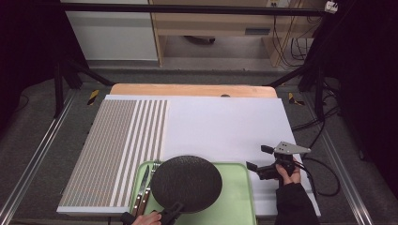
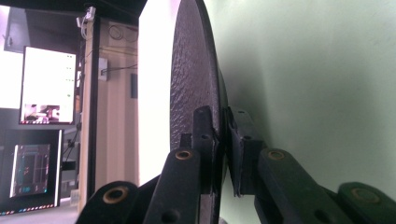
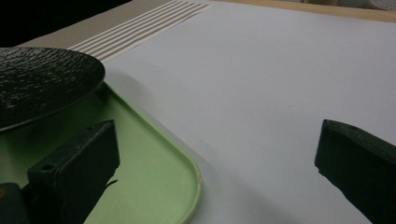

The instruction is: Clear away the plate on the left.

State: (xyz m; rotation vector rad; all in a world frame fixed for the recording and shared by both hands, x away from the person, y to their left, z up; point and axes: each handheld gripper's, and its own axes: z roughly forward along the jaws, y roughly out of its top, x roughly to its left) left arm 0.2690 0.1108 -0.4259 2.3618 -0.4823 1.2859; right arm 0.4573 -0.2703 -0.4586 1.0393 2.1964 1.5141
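Observation:
A round black textured plate (image 1: 186, 183) hangs over the light green tray (image 1: 249, 187), and its right rim looks raised off the tray floor. My left gripper (image 1: 170, 211) is shut on the plate's near rim. In the left gripper view the plate (image 2: 194, 70) stands edge-on between the jaws of the left gripper (image 2: 222, 140), with the tray (image 2: 317, 70) behind it. My right gripper (image 1: 259, 158) stands open and empty just right of the tray. In the right gripper view the right gripper (image 3: 215, 154) straddles the tray's corner rim (image 3: 194, 172), with the plate (image 3: 42, 79) at the left.
A knife (image 1: 143, 187) and a fork (image 1: 153, 180) lie along the tray's left side, partly under the plate. A striped mat (image 1: 117, 150) covers the left of the table. A white sheet (image 1: 225, 126) covers the middle and right.

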